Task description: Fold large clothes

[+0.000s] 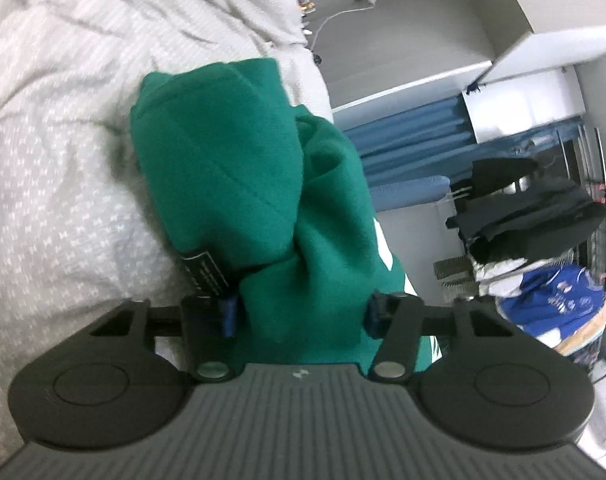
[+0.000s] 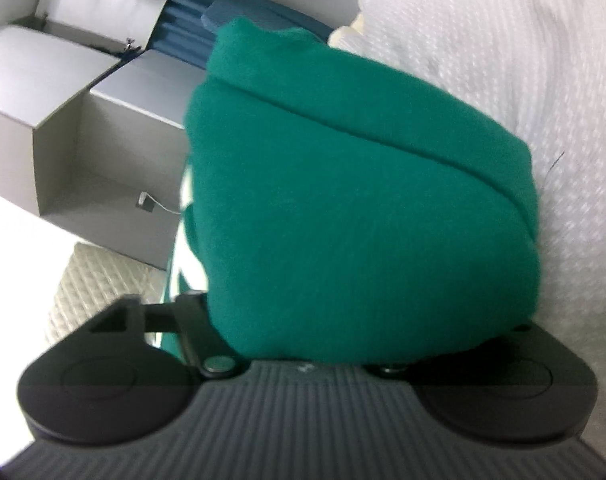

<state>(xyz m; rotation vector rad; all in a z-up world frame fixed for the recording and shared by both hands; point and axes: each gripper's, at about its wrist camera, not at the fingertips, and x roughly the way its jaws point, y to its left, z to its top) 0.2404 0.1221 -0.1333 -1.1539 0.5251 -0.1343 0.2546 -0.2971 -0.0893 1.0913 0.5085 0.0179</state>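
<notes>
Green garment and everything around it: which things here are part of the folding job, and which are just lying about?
Part of the job:
green garment, bunched thick
left gripper, clamped on it
right gripper, fabric filling its jaws
bedspread under it

Lying about:
dark clothes on a rack
blue shirt
blue curtain
grey boxes
charger cable

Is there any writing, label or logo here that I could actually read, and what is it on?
Nothing can be read word for word.
Black label on the green garment: white print, too small and blurred to read.
White markings on the same garment: only partly visible, unreadable.
Blue shirt in the background: white print, too blurred.
Small white mark on the left gripper body: a symbol, no letters legible.
</notes>
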